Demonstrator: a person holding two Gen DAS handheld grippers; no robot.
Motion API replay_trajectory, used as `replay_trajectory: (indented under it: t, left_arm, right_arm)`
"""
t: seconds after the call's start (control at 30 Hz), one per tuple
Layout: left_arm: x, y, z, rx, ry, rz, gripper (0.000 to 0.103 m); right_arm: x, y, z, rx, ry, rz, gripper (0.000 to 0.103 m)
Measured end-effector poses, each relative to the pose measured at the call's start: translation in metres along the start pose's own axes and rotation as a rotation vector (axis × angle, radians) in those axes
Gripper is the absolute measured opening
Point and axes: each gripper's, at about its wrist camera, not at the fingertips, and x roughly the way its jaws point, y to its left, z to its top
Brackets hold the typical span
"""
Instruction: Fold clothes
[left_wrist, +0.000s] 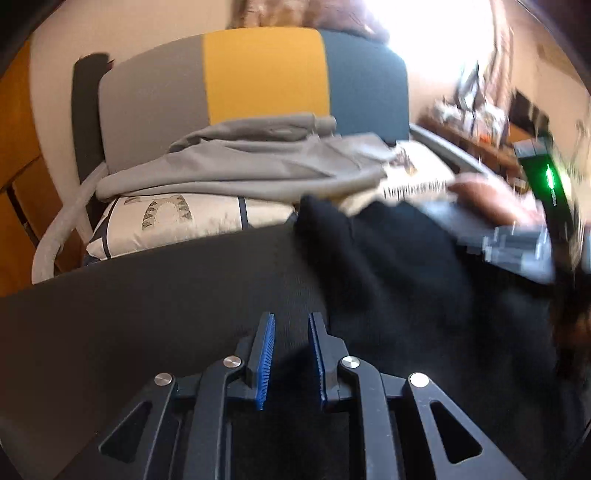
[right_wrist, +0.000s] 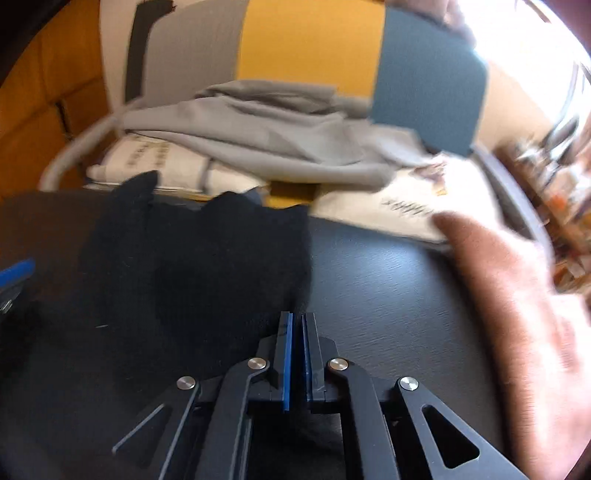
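1. A black garment (right_wrist: 192, 273) lies spread on a dark table (right_wrist: 388, 288), its far edge near the table's back.
2. The left gripper (left_wrist: 291, 332) hovers at the garment's left edge, its blue-padded fingers parted with nothing between them.
3. The right gripper (right_wrist: 295, 325) sits over the garment's right edge, fingers nearly together; the blur may hide whether cloth is pinched.
4. Behind the table, a grey garment (left_wrist: 236, 162) is draped over a patterned cushion (left_wrist: 177, 218) on a grey, yellow and blue chair (left_wrist: 262, 74).

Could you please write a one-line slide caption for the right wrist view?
Right gripper shut at the edge of a black garment on the dark table.
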Motion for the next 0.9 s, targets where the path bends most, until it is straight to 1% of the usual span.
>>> replay_trajectory:
  t: [0.07,0.1,0.13,0.17,0.2,0.23,0.27,0.3,0.33,0.37,0.43,0.47,0.53,0.63,0.67,0.73,0.8,0.83,0.9]
  left_arm:
    - [0.005,-0.002,-0.006,0.025,0.018,0.023,0.021]
    - [0.007,-0.002,-0.009,0.038,0.028,0.035,0.026]
    - [0.009,-0.003,-0.013,0.051,0.037,0.046,0.026]
    - [0.012,-0.004,-0.016,0.063,0.046,0.058,0.029]
    - [0.014,0.0,-0.012,0.038,0.049,0.076,0.031]
    - [0.017,0.005,-0.009,0.011,0.059,0.097,0.033]
    - [0.018,0.008,-0.009,-0.009,0.066,0.104,0.033]
    - [0.018,0.011,-0.008,-0.028,0.073,0.111,0.033]
    - [0.017,0.011,-0.01,-0.024,0.081,0.136,0.033]
    - [0.015,0.01,-0.012,-0.019,0.088,0.162,0.033]
    - [0.008,0.01,-0.02,-0.026,0.103,0.18,0.033]
    - [0.005,0.013,-0.022,-0.044,0.112,0.167,0.03]
    - [0.0,0.026,-0.021,-0.135,0.134,0.084,0.029]
    - [-0.001,0.042,-0.008,-0.268,0.094,-0.089,0.029]
    - [0.001,0.04,-0.001,-0.263,0.075,-0.115,0.029]
    - [0.01,0.027,0.014,-0.215,0.072,-0.137,0.029]
    - [0.019,0.015,0.029,-0.165,0.069,-0.158,0.029]
    - [0.026,0.006,0.035,-0.134,0.068,-0.149,0.029]
    - [0.039,-0.012,0.048,-0.071,0.068,-0.129,0.029]
  right_arm:
    - [0.008,-0.009,-0.002,0.039,0.004,-0.028,0.005]
    - [0.01,-0.014,-0.001,0.056,-0.002,-0.031,0.007]
    - [0.012,-0.016,-0.001,0.059,-0.006,-0.045,0.016]
    - [0.013,-0.016,-0.001,0.045,-0.008,-0.08,0.024]
    - [0.014,-0.017,0.0,0.03,-0.012,-0.127,0.041]
    - [0.015,-0.018,0.0,0.023,-0.011,-0.164,0.055]
    - [0.016,-0.024,0.001,0.037,0.001,-0.178,0.062]
    - [0.017,-0.032,0.002,0.068,0.023,-0.18,0.072]
    - [0.018,-0.04,0.004,0.099,0.046,-0.182,0.075]
    - [0.017,-0.048,0.004,0.137,0.056,-0.153,0.075]
    - [0.009,-0.062,0.003,0.234,0.044,-0.012,0.074]
    - [0.005,-0.07,0.002,0.282,0.039,0.058,0.073]
    - [-0.002,-0.082,0.002,0.363,0.023,0.184,0.072]
    - [-0.004,-0.084,0.014,0.392,-0.017,0.275,0.072]
    - [-0.001,-0.081,0.018,0.38,-0.017,0.28,0.072]
    - [0.007,-0.074,0.028,0.347,-0.014,0.279,0.072]
    - [0.018,-0.062,0.037,0.283,-0.002,0.237,0.07]
    - [0.024,-0.057,0.04,0.256,0.008,0.217,0.067]
    - [0.034,-0.047,0.044,0.199,0.026,0.173,0.065]
